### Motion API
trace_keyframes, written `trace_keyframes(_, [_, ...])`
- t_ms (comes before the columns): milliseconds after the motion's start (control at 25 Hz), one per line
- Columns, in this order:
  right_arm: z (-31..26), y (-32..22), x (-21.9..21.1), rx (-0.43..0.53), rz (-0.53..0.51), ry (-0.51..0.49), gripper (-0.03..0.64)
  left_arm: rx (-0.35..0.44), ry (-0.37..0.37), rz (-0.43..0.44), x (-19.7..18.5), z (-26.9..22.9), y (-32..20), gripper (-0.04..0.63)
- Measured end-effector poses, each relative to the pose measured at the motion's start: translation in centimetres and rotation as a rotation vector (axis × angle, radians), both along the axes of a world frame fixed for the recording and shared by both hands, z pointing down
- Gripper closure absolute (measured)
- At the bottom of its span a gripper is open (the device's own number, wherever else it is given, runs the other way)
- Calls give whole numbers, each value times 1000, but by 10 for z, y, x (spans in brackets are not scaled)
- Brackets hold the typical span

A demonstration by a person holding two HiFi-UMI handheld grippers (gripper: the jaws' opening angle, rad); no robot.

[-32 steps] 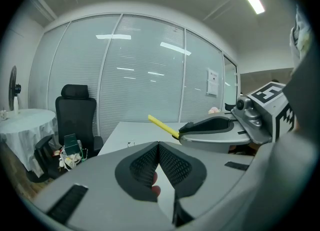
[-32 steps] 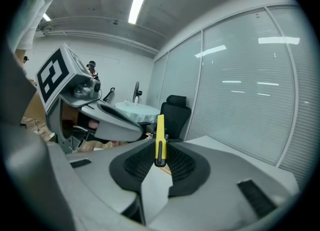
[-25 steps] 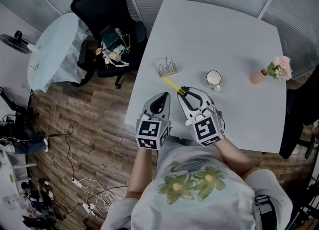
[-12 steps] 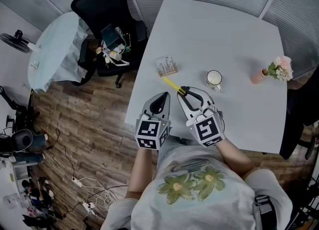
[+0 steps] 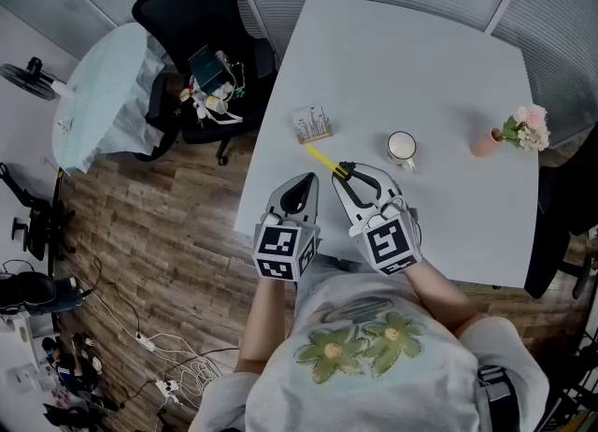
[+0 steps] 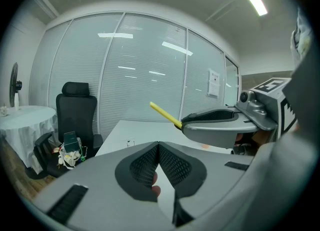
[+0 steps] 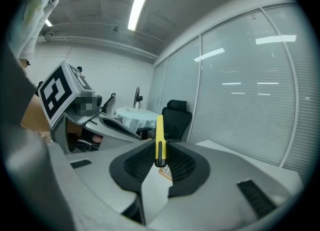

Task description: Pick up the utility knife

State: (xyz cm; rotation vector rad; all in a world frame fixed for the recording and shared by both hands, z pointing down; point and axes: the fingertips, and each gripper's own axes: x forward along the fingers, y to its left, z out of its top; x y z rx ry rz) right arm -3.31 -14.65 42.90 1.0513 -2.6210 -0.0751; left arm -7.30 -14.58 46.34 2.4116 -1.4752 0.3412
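Note:
The utility knife (image 5: 326, 161) is yellow with a black end. My right gripper (image 5: 344, 174) is shut on that end, and the yellow body sticks out toward the far left over the white table (image 5: 439, 56). In the right gripper view the knife (image 7: 159, 142) stands clamped between the black pads. My left gripper (image 5: 303, 182) sits beside it near the table's front left edge, shut with nothing between its pads (image 6: 170, 162). From the left gripper view the knife (image 6: 166, 114) pokes out of the right gripper (image 6: 186, 123).
A white mug (image 5: 401, 148) stands just beyond the right gripper. A small printed box (image 5: 311, 125) sits near the table's left edge, and a pink flower vase (image 5: 516, 131) stands at its right edge. A black office chair (image 5: 192, 19) holding clutter and a cloth-covered round table (image 5: 103, 93) stand left.

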Motion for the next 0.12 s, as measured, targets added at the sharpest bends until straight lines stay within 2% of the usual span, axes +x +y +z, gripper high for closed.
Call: trace_keyframes(120, [1, 0, 0, -1, -1, 0, 548, -1, -1, 1, 0, 1, 0, 594])
